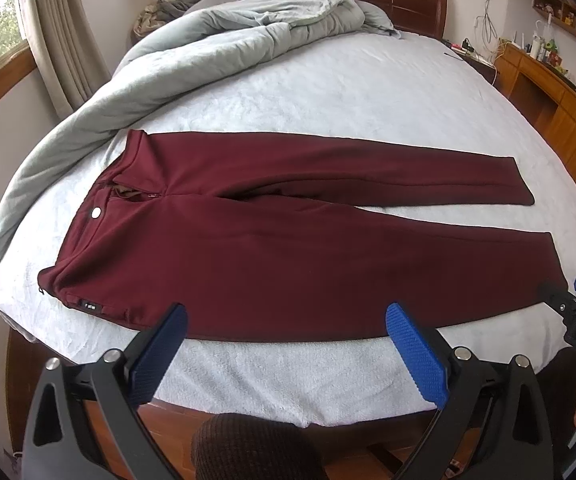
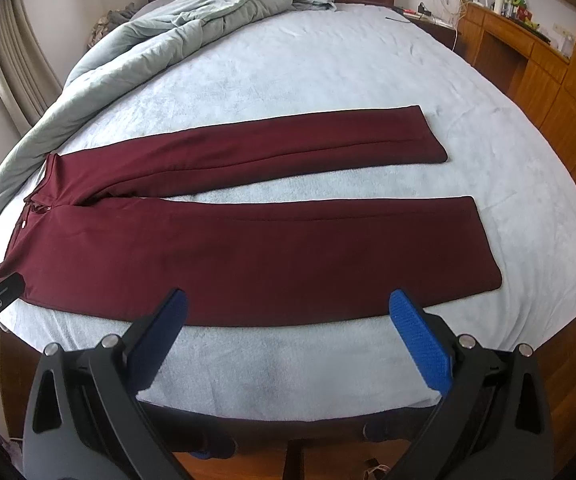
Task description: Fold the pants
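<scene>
With the pants [image 1: 280, 248] flat on the bed [image 1: 327, 92], waist at 9 o'clock, hems at 3, and both the left gripper [image 1: 288, 328] and right gripper [image 2: 288, 316] spread wide and empty, pinch the near leg's edge squarely, then fold it evenly onto the far leg.

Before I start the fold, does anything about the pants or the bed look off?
The pants lie flat with legs spread, but the fly gapes open below the waist button. The quilt is bunched along the bed's far left side, clear of the pants. Both grippers are open.
</scene>
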### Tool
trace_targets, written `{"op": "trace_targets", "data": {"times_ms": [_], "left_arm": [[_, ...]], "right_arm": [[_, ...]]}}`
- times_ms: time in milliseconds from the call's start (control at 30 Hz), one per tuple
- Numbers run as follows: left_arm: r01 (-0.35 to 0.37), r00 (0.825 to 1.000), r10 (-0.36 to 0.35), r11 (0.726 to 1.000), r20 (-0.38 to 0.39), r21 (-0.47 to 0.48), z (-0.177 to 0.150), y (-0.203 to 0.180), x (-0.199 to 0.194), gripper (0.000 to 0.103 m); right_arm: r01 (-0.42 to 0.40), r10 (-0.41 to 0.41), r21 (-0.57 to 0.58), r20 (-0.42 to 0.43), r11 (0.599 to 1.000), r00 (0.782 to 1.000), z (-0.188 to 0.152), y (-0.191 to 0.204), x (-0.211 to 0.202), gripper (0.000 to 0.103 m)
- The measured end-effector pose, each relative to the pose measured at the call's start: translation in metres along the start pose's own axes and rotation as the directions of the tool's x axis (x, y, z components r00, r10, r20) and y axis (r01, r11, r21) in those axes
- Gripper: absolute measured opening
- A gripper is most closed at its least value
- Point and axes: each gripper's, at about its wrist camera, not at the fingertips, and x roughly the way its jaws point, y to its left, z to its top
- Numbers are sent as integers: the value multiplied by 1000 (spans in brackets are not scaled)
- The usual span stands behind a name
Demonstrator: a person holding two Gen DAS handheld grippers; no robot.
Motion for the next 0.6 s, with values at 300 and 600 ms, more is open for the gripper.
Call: {"op": "trace_targets", "data": {"times_ms": [300, 600], "left_arm": [[-1, 1000, 1, 1000, 0, 0, 2, 2, 1, 99], [-5, 1000, 5, 1000, 3, 1, 2, 1, 1, 99]], "right_arm": [[-4, 4, -3, -6, 1000, 1000, 1, -1, 1, 100], [-5, 5, -1, -5, 1000, 1000, 0, -2, 0, 100]]}}
